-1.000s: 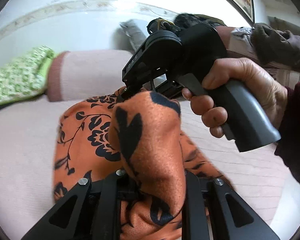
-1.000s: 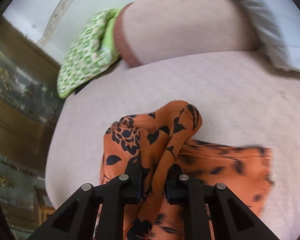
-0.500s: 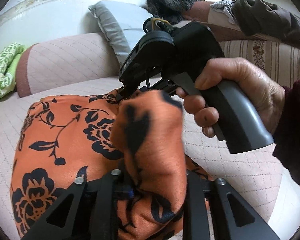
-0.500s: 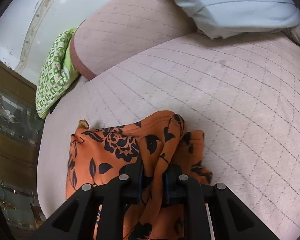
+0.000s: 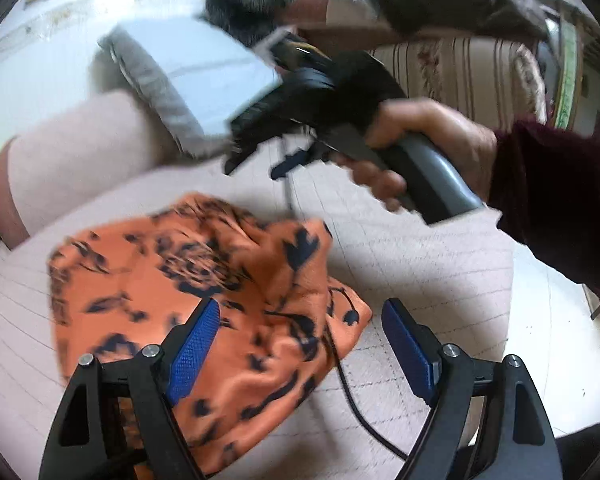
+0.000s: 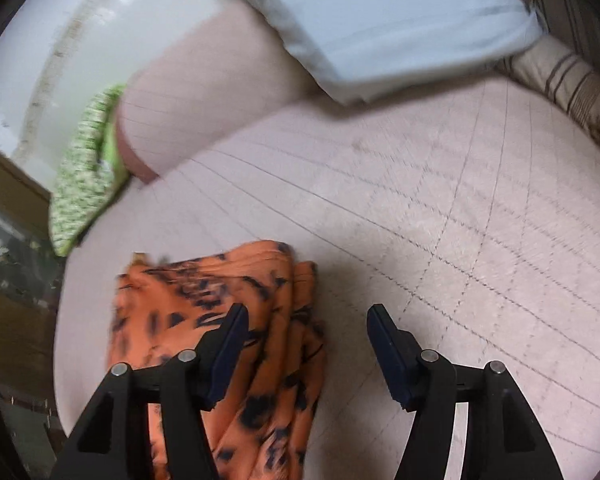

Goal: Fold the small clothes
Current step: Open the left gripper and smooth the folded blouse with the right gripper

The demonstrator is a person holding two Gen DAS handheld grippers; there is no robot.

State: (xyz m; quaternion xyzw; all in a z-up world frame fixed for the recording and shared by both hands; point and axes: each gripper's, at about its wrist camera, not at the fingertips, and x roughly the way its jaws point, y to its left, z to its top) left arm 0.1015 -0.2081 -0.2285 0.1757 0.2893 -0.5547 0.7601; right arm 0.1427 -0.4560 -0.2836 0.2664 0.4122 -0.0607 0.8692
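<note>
Now, seen from the left wrist, the left hand-held gripper (image 5: 300,340) has its jaws opening wide; the orange floral garment (image 5: 204,312) lies loose between and under the blue pads (image 5: 194,348), which no longer press it. The garment rests on the pink quilted bed (image 5: 420,280), bunched into a soft ridge that rises toward the middle of the frame. Farther back, a hand (image 5: 428,148) holds the right hand-held gripper (image 5: 260,156) just above the cloth's far edge, blurred. A black cable (image 5: 356,408) trails out from under the near corner of the cloth.

From the right wrist, the right hand-held gripper (image 6: 306,340) is likewise opening, with nothing pinched: its left finger sits over the orange floral garment (image 6: 228,320) and its right finger over the bare bed (image 6: 460,240). A pale pillow (image 6: 400,20) and a green patterned cloth (image 6: 88,160) lie well apart from the work.

To my eye a fold has just been laid and the cloth is being let go. Done well, both pads would lift straight clear without dragging the top layer, and the raised ridge would then be pressed flat. In this view the folded piece runs lengthwise from the near edge away from the camera, with its stacked edges along the right side.
</note>
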